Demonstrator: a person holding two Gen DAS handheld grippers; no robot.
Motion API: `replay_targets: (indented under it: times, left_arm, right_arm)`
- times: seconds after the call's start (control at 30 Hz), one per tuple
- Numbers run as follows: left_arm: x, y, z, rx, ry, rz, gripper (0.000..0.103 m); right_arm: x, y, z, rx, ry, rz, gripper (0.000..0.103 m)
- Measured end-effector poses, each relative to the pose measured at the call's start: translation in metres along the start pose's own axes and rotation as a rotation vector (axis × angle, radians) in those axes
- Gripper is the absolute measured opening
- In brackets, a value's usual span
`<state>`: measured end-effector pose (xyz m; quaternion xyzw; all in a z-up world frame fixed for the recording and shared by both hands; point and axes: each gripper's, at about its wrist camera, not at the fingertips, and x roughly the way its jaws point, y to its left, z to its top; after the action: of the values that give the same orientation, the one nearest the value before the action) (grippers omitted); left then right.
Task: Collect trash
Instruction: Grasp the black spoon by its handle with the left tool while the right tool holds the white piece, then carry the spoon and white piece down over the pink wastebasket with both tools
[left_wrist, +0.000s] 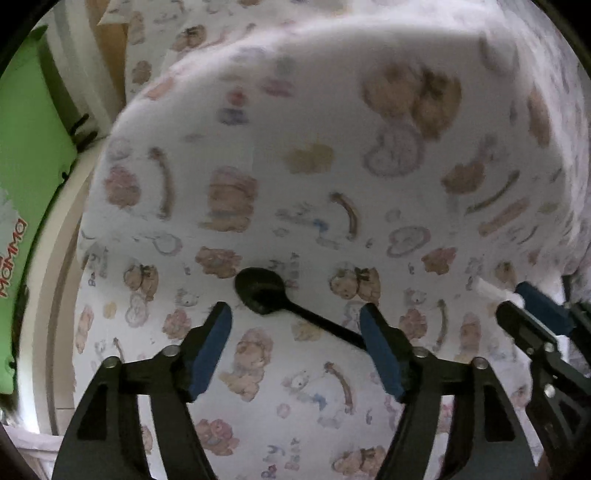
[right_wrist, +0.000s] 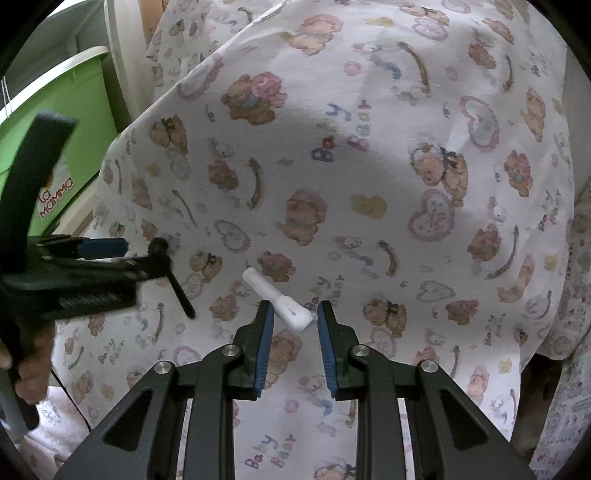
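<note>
A black plastic spoon (left_wrist: 264, 290) lies on the teddy-bear print cloth (left_wrist: 314, 166), its bowl pointing away. Its handle runs back to the right finger of my left gripper (left_wrist: 295, 310), which stands open around it without pressing on it. In the right wrist view the spoon (right_wrist: 177, 288) shows just ahead of the left gripper (right_wrist: 129, 256). My right gripper (right_wrist: 293, 308) is shut on the near end of a short white plastic tube (right_wrist: 266, 290), which sticks out forward and to the left. In the left wrist view, the right gripper (left_wrist: 517, 306) is at the right edge with the white tube (left_wrist: 491, 290).
The print cloth (right_wrist: 369, 166) covers a rounded surface and drapes over its edges. A green box (left_wrist: 29, 147) with red lettering stands to the left, also visible as the green box (right_wrist: 77, 107). A person's hand (right_wrist: 29, 373) holds the left gripper.
</note>
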<state>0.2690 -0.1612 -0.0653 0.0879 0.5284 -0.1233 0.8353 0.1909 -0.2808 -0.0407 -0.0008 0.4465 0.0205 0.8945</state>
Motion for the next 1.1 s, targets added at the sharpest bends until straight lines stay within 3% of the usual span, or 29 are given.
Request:
replay_targets:
  times: [0.17,0.43,0.53,0.6,0.63,0.87,0.9,0.97,1.1]
  left_arm:
    - [0.015,-0.01,0.002,-0.034,0.02,0.045,0.071]
    - [0.024,0.006,0.002,-0.045,0.058,0.046,0.072]
    - [0.017,0.015,-0.005,-0.042,0.057,0.023,0.049]
    - [0.015,0.025,-0.008,-0.059,0.068,0.004,0.018]
    - [0.014,0.028,-0.009,-0.066,0.072,-0.002,0.013]
    - [0.016,0.044,-0.024,-0.035,0.062,0.033,0.017]
    - [0.016,0.044,-0.026,-0.027,0.057,0.035,0.016]
    - [0.009,0.045,-0.029,-0.008,0.051,0.002,0.005]
    - [0.001,0.035,-0.039,-0.015,0.061,-0.023,0.005]
  right_arm:
    - [0.002,0.004,0.001,-0.017,-0.003,-0.006,0.026]
    - [-0.004,-0.001,-0.001,-0.007,-0.009,-0.015,0.026]
    - [-0.005,-0.002,-0.002,-0.006,-0.011,-0.021,0.026]
    - [-0.005,-0.002,-0.004,-0.008,-0.009,-0.024,0.026]
    - [-0.006,-0.002,-0.004,-0.01,-0.009,-0.026,0.026]
    - [-0.014,-0.006,-0.006,0.0,-0.033,-0.036,0.026]
    - [-0.014,-0.007,-0.007,0.005,-0.033,-0.036,0.026]
    - [-0.014,-0.007,-0.008,0.011,-0.032,-0.039,0.026]
    - [-0.015,-0.006,-0.009,0.022,-0.035,-0.038,0.026]
